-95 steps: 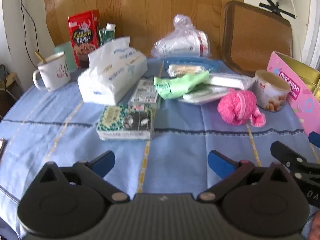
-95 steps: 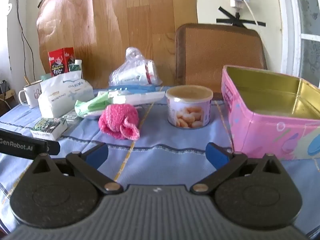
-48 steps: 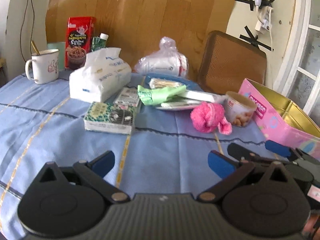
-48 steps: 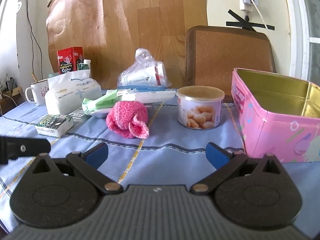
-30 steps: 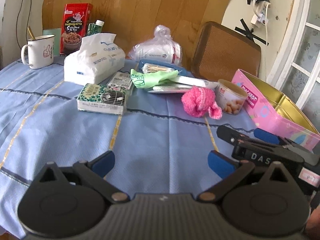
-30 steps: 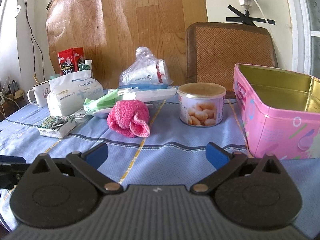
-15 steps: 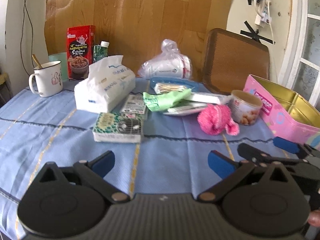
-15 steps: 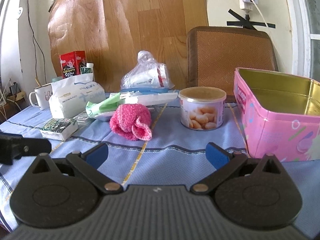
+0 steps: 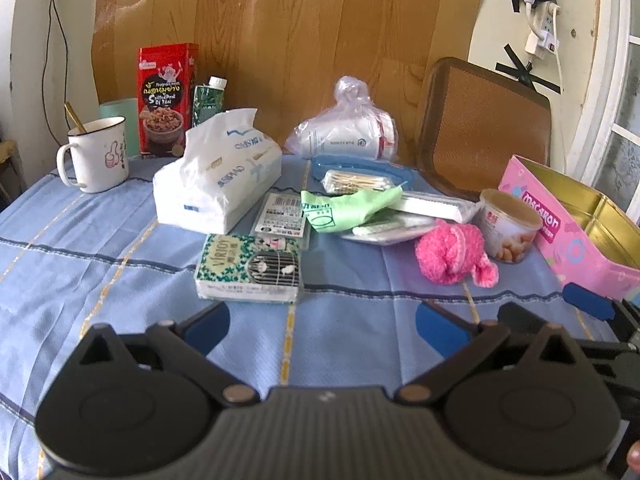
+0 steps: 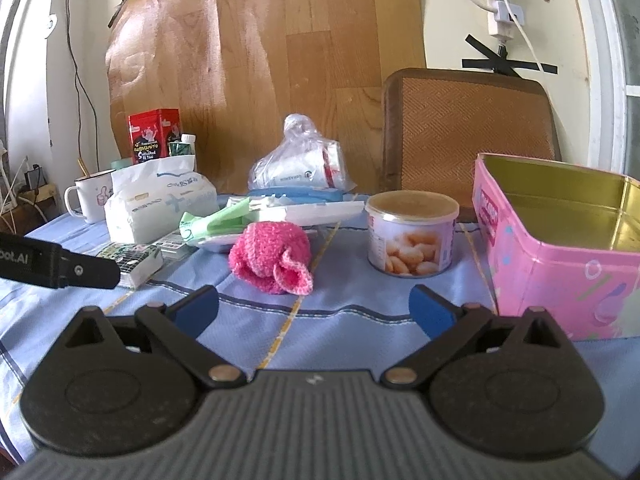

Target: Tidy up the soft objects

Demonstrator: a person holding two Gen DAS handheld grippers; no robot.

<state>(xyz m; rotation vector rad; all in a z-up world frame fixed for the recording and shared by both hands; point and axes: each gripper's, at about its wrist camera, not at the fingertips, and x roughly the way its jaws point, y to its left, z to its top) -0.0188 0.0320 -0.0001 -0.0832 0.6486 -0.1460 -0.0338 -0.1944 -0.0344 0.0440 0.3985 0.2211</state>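
Pink knitted piece ahead of the right gripper, both grippers parted and empty.

On the worktop [image 10: 340, 320], the left gripper [image 9: 322, 322] is held with fingers apart before one tissue pack [image 9: 216, 184]. One pink knitted piece [image 10: 272, 260] is found just ahead and slightly left of the parted right gripper [image 10: 314, 310] (the nearer, by judgement), its length lying crosswise; one can [image 10: 412, 236] and one open pink tin [image 10: 560, 260] are set to its right.

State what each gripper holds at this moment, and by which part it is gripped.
Nothing is held. The left gripper and right gripper are both open with only blue tablecloth between their fingers. The pink knitted item lies untouched on the table.
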